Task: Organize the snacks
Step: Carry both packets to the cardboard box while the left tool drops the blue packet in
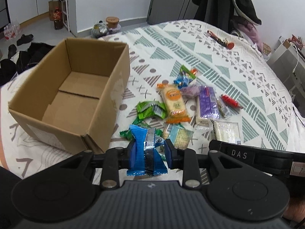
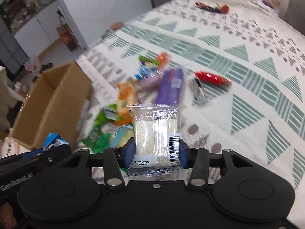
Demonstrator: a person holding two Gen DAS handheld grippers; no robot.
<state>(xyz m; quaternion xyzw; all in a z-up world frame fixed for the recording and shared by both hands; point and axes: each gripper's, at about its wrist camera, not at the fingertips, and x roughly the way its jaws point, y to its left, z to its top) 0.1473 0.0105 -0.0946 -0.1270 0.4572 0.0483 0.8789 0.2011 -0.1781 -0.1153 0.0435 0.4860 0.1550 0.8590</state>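
Observation:
My left gripper (image 1: 150, 148) is shut on a blue foil snack packet (image 1: 145, 151), held just right of the open cardboard box (image 1: 72, 87). The box stands empty on the bed. My right gripper (image 2: 155, 151) is shut on a clear packet of pale crackers (image 2: 155, 131), lifted above the bedspread. A pile of snacks lies on the bed: green packets (image 1: 151, 109), an orange cracker pack (image 1: 174, 103), a purple pack (image 1: 206, 101), a red packet (image 1: 229, 100) and a small blue packet (image 1: 184, 78). The left gripper with its blue packet (image 2: 54, 141) shows at the lower left of the right wrist view.
The patterned bedspread (image 1: 219, 53) covers a bed with free room to the right and far side. A dark-and-red object (image 1: 221, 40) lies near the far edge. Clothes hang at the back (image 1: 228, 2); shoes, jars and bottles are on the floor at left.

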